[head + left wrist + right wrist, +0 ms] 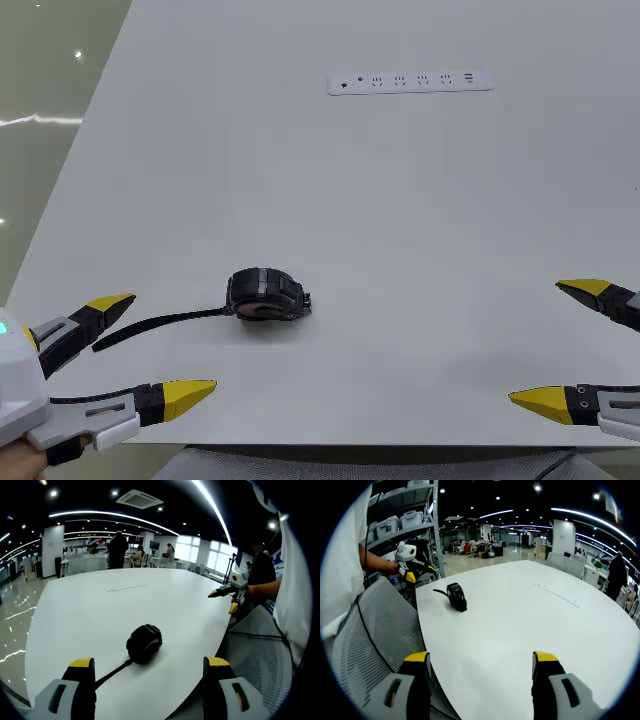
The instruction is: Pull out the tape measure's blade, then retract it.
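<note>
Plainly untouched, the tape measure point(265, 294) sits on the white table point(400, 200) near its front edge, blade wound in and dark wrist strap point(160, 325) trailing toward the left gripper point(171, 340). That gripper and the right gripper point(536, 342) both hang wide open and empty, apart from the case. The left should probably clamp the case firmly while the right nips the blade's hook and draws straight, level with the table.

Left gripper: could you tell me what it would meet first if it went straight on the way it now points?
Probably the black strap lying between the open jaws of the left gripper, then the tape measure just beyond it; depth is uncertain.
</note>
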A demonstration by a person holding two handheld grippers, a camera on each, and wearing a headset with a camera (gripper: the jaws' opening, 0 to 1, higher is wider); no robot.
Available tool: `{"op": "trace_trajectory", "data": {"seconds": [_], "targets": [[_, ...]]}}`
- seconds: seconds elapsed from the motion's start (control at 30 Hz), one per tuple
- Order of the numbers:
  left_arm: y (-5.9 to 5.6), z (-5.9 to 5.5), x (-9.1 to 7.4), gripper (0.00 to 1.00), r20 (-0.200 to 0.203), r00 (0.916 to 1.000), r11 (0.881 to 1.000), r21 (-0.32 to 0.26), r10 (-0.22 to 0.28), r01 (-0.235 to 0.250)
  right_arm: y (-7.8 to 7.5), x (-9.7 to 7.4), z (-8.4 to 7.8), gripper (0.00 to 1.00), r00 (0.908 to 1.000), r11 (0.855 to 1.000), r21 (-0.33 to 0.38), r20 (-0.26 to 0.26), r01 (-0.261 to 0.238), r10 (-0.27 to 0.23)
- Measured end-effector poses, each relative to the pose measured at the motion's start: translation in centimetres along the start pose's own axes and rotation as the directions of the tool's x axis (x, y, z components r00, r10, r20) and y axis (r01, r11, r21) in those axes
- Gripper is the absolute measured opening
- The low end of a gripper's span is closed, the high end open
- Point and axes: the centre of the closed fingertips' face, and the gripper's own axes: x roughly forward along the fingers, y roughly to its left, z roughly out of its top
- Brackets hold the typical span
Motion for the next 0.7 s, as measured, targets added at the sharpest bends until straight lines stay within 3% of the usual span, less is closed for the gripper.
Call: {"op": "trace_trajectory", "data": {"seconds": [0.7], "targets": [[0.0, 0.07, 0.06, 0.85, 0.001, 1.0, 1.0, -0.005, -0.007, 0.007, 0.11, 0.21, 0.07, 0.84, 1.0, 1.0, -0.006, -0.003, -0.009, 0.009]]}}
